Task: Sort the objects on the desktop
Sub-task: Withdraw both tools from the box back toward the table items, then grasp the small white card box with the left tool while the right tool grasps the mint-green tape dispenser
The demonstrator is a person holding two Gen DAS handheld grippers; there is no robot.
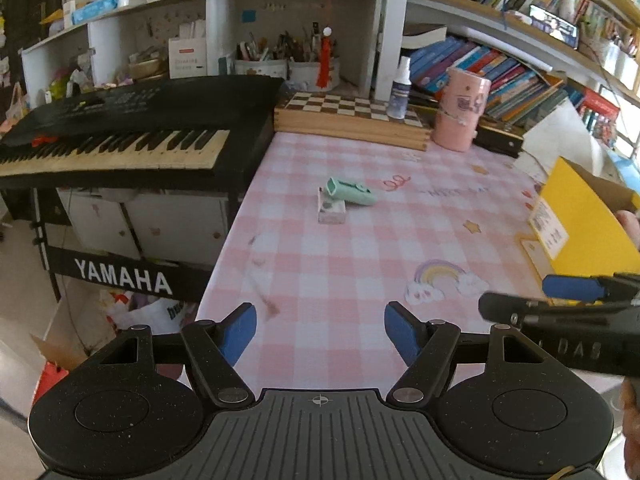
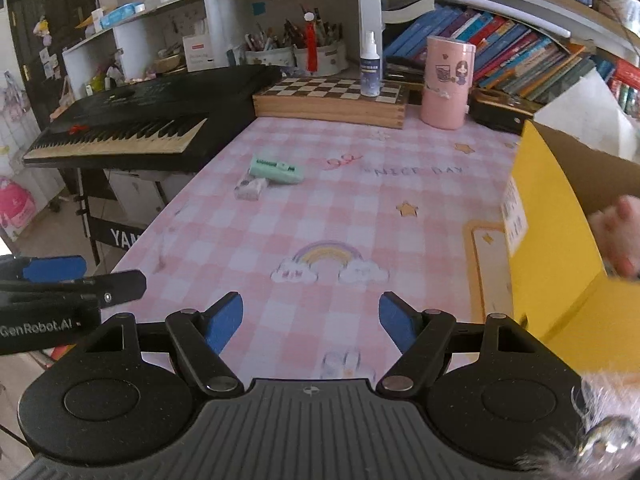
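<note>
Both the left claw (image 1: 320, 330) and right claw (image 2: 311, 322) hang released over the table's (image 1: 360, 248) near edge; the green case (image 1: 350, 191) rests on a small box (image 1: 332, 211) toward the left edge.

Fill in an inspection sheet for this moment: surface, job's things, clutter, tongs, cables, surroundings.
Surface: pink checked tablecloth with rainbow print, mostly bare.
Job's things: green case lying partly on a small white box; red rubber bands beside them; yellow box at the right edge.
Clutter: chessboard box, spray bottle on it, pink canister at the back.
Tongs: left tongs open, empty; right tongs open, empty, both above the near edge.
Cables: nothing seen.
Surroundings: keyboard to the left, bookshelves behind.
</note>
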